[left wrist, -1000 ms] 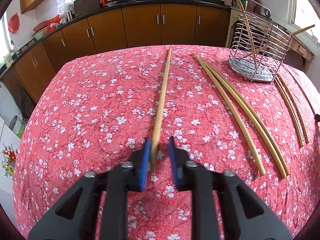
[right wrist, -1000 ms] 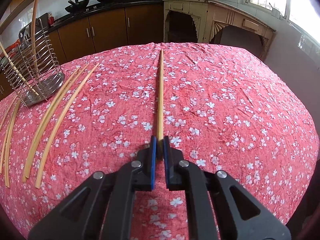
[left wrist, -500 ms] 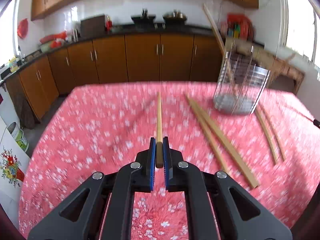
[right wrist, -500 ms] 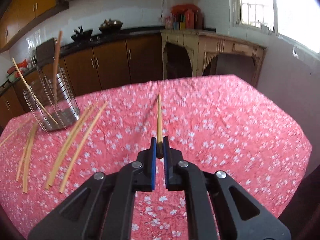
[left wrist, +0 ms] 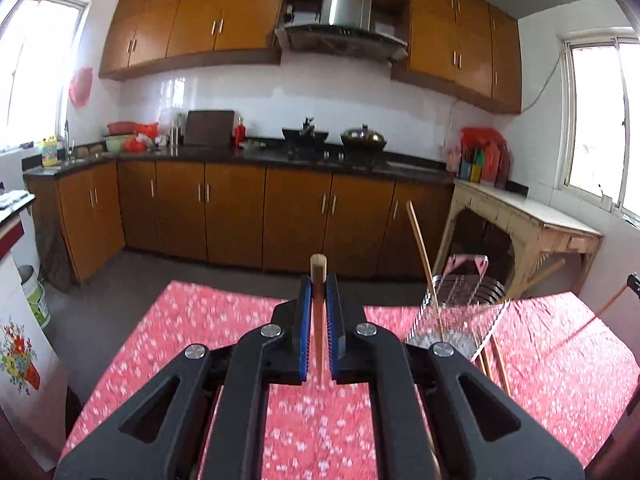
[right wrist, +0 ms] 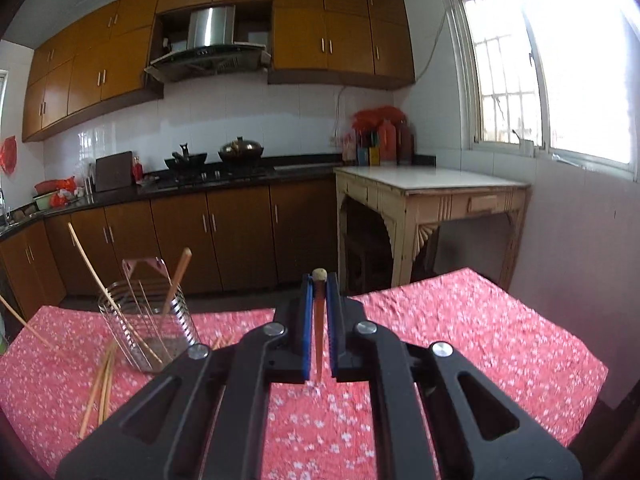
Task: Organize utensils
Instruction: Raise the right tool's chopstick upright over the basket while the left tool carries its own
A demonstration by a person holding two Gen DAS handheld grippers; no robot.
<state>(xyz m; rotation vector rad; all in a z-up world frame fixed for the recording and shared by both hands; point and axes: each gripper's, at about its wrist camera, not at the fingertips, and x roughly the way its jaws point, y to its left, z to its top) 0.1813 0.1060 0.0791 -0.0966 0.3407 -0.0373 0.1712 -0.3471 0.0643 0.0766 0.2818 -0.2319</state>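
My left gripper [left wrist: 319,280] is shut on a wooden chopstick [left wrist: 318,266], which I see nearly end-on, lifted off the table. My right gripper [right wrist: 319,280] is likewise shut on a second chopstick [right wrist: 319,304], its round tip poking out between the blue pads. The wire utensil holder [left wrist: 460,312] stands ahead and to the right in the left wrist view. In the right wrist view the holder [right wrist: 148,328] stands ahead and to the left. Chopsticks lean inside it [right wrist: 176,280]. Loose chopsticks [right wrist: 100,380] lie beside the holder on the cloth.
The table wears a red floral cloth [left wrist: 200,320]; its far edge drops to a dark floor. Brown kitchen cabinets [left wrist: 240,208] line the back wall. A pale wooden side table [right wrist: 432,200] stands at the right under a window.
The left gripper's jaws closed on its chopstick. Both grippers then rose and tipped upward with their chopsticks, so the views swung from the tabletop to the kitchen wall.
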